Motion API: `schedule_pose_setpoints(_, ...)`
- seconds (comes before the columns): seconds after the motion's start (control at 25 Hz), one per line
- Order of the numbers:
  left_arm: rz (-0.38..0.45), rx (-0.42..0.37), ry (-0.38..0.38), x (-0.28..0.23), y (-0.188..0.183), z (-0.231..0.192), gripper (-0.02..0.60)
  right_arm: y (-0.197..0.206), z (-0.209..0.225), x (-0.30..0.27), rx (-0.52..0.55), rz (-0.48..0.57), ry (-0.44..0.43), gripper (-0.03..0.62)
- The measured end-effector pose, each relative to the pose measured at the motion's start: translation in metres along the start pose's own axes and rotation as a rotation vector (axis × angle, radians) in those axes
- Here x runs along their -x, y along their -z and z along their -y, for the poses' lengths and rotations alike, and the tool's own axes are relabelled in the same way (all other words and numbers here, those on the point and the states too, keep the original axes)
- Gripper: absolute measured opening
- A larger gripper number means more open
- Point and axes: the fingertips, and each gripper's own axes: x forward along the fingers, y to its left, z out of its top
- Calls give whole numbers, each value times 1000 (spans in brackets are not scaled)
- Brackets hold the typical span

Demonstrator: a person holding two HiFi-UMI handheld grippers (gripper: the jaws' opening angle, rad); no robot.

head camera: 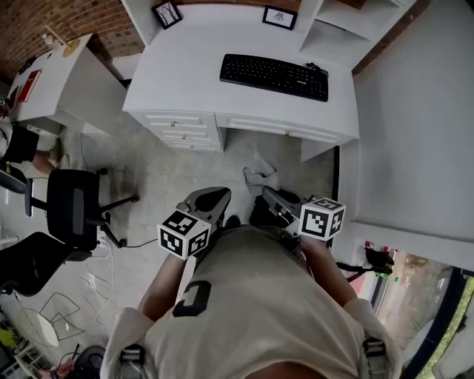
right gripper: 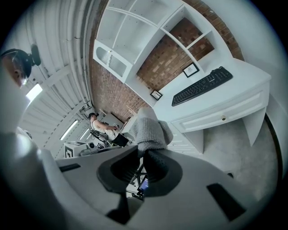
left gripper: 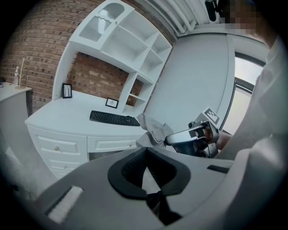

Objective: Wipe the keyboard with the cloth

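Note:
A black keyboard [head camera: 274, 76] lies on the white desk [head camera: 192, 66], far ahead of both grippers; it also shows in the left gripper view [left gripper: 113, 118] and the right gripper view [right gripper: 202, 85]. My right gripper [head camera: 268, 194] is shut on a grey cloth [head camera: 259, 176], which bunches out beyond its jaws [right gripper: 150, 128]. In the left gripper view the right gripper [left gripper: 193, 137] carries the cloth [left gripper: 155, 130] in mid-air. My left gripper [head camera: 215, 198] is held beside it at waist height, its jaws closed together with nothing in them [left gripper: 145, 152].
Two small picture frames [head camera: 167, 13] stand at the desk's back under white shelves [left gripper: 130, 45]. Drawers [head camera: 181, 129] front the desk. Black office chairs [head camera: 70, 203] and a second white table [head camera: 52, 74] are at the left. A white wall [head camera: 415, 126] runs along the right.

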Motion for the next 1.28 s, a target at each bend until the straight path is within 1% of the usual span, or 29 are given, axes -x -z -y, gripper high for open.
schedule_pose_setpoints(0.16,-9,20,2,-11,-12,-3,5,-14,13,-8,-30,-24,-11,17)
schedule_pose_setpoints(0.32,-38,-18,-15,-34,-25,-4,5,-34,32,-12,-57,-27,-26,17)
schedule_pose_setpoints(0.44,-56,-33,-22,-54,-34,-3,5,-50,50,-7,-87,-4,-37,17)
schedule_pose_setpoints(0.6,-75,-50,-47,-78,-52,-1,5,-78,79,11,-136,54,-29,17)
schedule_pose_setpoints(0.72,-77,-68,-94,-96,-70,-7,5,-102,101,26,-142,76,-37,17)
schedule_pose_setpoints(0.84,-87,-82,-164,-100,-88,-30,5,-120,113,33,-134,83,-62,17)
schedule_pose_setpoints(0.92,-96,-78,-217,-100,-93,-44,5,-125,121,36,-132,67,-81,17)
schedule_pose_setpoints(1.04,-106,-75,-279,-106,-93,-53,5,-127,128,37,-140,13,-147,17)
schedule_pose_setpoints(1.12,-101,-62,-290,-116,-94,-53,5,-129,133,39,-138,-17,-174,17)
schedule_pose_setpoints(1.28,-107,-38,-302,-119,-92,-54,5,-137,131,37,-97,-47,-184,17)
